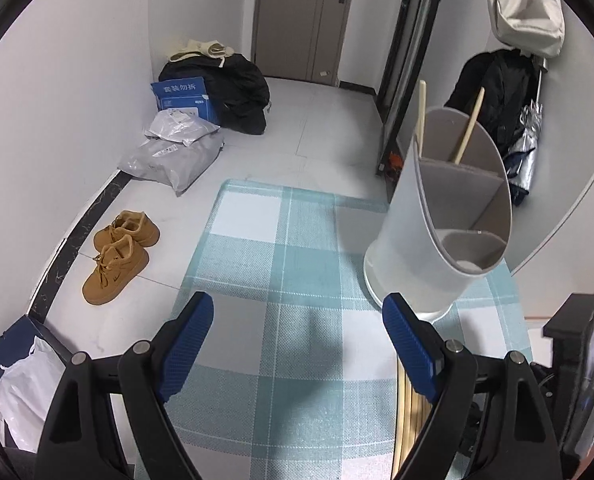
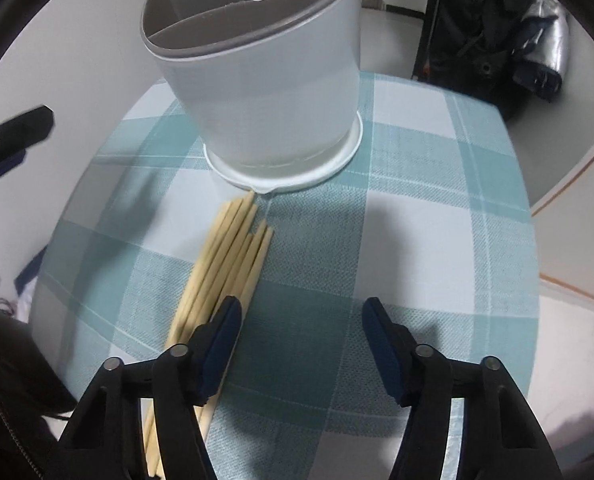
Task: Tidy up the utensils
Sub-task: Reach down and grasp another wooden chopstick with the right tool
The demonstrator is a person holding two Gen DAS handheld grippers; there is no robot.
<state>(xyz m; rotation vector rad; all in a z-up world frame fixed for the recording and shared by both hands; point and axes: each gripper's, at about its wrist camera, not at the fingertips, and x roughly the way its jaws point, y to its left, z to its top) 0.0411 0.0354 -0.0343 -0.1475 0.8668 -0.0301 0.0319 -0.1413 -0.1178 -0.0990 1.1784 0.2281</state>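
Observation:
A white utensil holder (image 1: 429, 232) with grey dividers stands on the teal checked tablecloth (image 1: 289, 272). Two wooden chopsticks (image 1: 469, 128) lean in its back compartment. Several more chopsticks (image 2: 233, 252) lie in a bundle on the cloth, their tips near the base of the holder (image 2: 265, 92). My right gripper (image 2: 301, 308) hangs open low over the cloth with nothing between its pads. Its left finger (image 2: 221, 344) sits over the right side of the bundle. My left gripper (image 1: 299, 308) is open and empty, left of the holder. The bundle (image 1: 407, 412) shows beside its right finger.
On the floor beyond the table's left edge lie tan shoes (image 1: 117, 256), grey parcel bags (image 1: 173, 156), a blue box (image 1: 183, 98) and a black bag (image 1: 233, 92). Dark coats and a silver umbrella (image 1: 525, 140) hang behind the holder. A door (image 1: 297, 20) stands far back.

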